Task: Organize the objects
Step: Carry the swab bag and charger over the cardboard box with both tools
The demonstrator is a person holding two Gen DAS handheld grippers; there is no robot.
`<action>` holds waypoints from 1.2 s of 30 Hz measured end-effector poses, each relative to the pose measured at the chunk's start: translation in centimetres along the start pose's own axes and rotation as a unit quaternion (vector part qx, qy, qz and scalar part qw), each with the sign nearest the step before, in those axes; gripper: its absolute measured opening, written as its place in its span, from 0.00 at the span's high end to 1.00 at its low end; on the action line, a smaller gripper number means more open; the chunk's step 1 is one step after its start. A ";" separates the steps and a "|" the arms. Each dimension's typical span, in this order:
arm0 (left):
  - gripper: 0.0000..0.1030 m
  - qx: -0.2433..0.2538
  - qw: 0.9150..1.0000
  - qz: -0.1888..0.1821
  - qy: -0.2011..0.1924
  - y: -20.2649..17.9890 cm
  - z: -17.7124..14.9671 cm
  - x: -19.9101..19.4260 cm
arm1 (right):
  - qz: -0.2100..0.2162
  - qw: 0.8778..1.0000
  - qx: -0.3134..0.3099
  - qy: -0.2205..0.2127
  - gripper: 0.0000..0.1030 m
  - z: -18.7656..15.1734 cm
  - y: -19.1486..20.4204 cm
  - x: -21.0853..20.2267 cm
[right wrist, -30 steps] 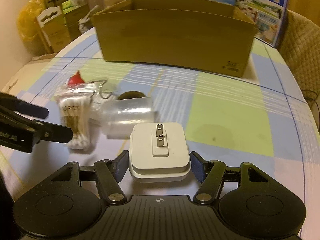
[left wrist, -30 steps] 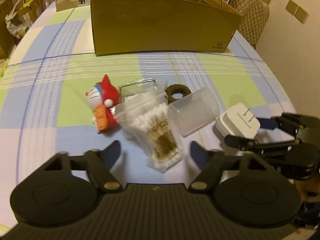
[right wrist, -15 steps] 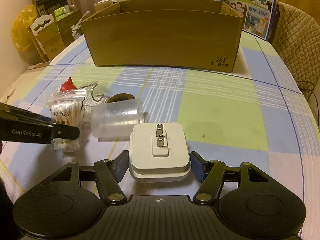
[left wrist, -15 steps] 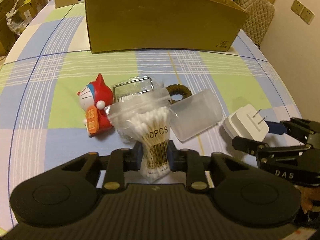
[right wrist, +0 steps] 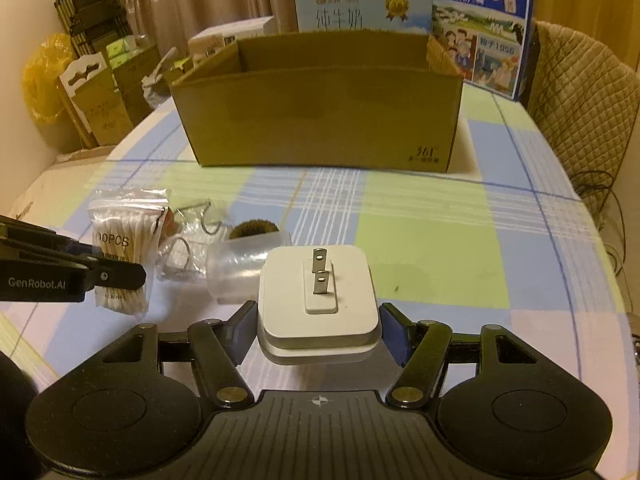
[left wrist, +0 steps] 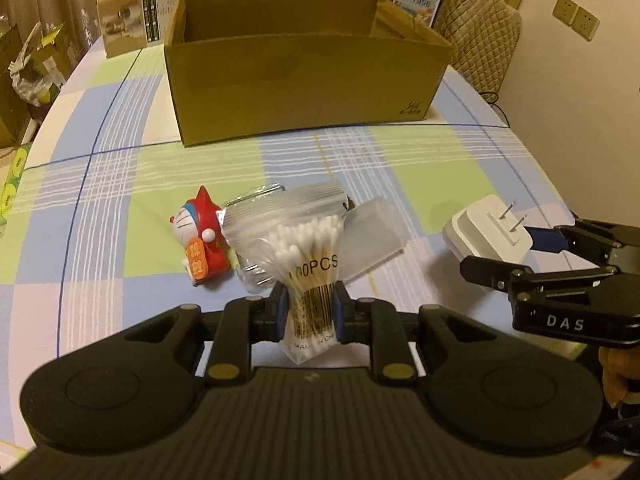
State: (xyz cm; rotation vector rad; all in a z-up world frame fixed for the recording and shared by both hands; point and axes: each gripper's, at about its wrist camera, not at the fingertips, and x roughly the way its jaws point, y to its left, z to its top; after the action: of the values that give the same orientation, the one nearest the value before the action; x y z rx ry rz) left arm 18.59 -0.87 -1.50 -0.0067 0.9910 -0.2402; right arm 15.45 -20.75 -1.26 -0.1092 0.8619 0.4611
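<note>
My left gripper [left wrist: 310,312] is shut on a clear bag of cotton swabs [left wrist: 308,248] and holds it upright above the checked tablecloth; the bag also shows in the right wrist view [right wrist: 122,248]. My right gripper [right wrist: 318,326] is shut on a white plug adapter [right wrist: 318,300] with its two prongs facing forward, and the adapter also shows in the left wrist view [left wrist: 486,230]. An open cardboard box [left wrist: 304,76] stands at the back of the table, also in the right wrist view [right wrist: 320,116].
A red and blue cat figurine [left wrist: 200,236], a clear plastic case [left wrist: 376,228], a metal-clasped clear pouch [right wrist: 188,240] and a brown hair tie [right wrist: 252,228] lie mid-table. Milk cartons [right wrist: 480,28] stand behind the box. A padded chair [right wrist: 580,92] is at the right.
My left gripper closed on the bag of cotton swabs and lifted it. Both grippers have risen and drawn back, so the box interior shows more. The right gripper still holds the adapter.
</note>
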 end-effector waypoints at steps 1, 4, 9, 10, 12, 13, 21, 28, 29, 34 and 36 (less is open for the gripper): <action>0.83 0.001 1.000 -0.001 -0.001 -0.1 0.0 -0.3 | -0.001 1.000 0.000 -0.002 0.40 0.1 0.1 -0.4; 0.83 0.004 1.000 -0.004 -0.006 -0.6 -0.1 -1.2 | -0.006 1.000 -0.001 -0.008 0.40 0.3 0.4 -1.5; 0.83 0.005 1.000 -0.005 -0.013 -1.1 -0.4 -2.6 | -0.013 1.000 -0.005 -0.014 0.40 0.5 1.0 -3.1; 0.83 0.005 1.000 -0.005 -0.013 -1.1 -0.5 -2.8 | -0.015 1.000 -0.005 -0.015 0.40 0.5 1.1 -3.3; 0.83 0.007 1.000 -0.004 -0.015 -1.3 -0.5 -3.2 | -0.017 1.000 -0.005 -0.017 0.40 0.4 1.1 -3.8; 0.83 0.008 1.000 -0.005 -0.016 -1.4 -0.6 -3.4 | -0.018 1.000 -0.005 -0.018 0.40 0.4 1.1 -4.0; 0.83 0.013 1.000 -0.004 -0.021 -1.9 -0.9 -4.4 | -0.021 0.999 -0.006 -0.026 0.40 0.6 1.3 -5.3; 0.83 0.014 1.000 -0.002 -0.026 -2.0 -0.8 -4.9 | -0.021 0.999 -0.006 -0.031 0.40 0.8 1.2 -5.8; 0.83 0.014 1.000 -0.002 -0.026 -2.0 -0.7 -4.9 | -0.021 0.999 -0.006 -0.031 0.40 0.8 1.2 -5.8; 0.83 0.015 1.000 -0.001 -0.025 -2.0 -0.7 -4.9 | -0.021 0.999 -0.006 -0.030 0.40 0.8 1.2 -5.8; 0.83 0.015 1.000 0.000 -0.024 -1.9 -0.7 -4.9 | -0.021 0.999 -0.005 -0.030 0.40 0.8 1.2 -5.8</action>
State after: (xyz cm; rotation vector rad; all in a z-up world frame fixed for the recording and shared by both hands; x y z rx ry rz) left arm 15.10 -1.70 2.36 0.0157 0.9390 -0.2539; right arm 12.26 -21.41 3.72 -0.1220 0.7968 0.4278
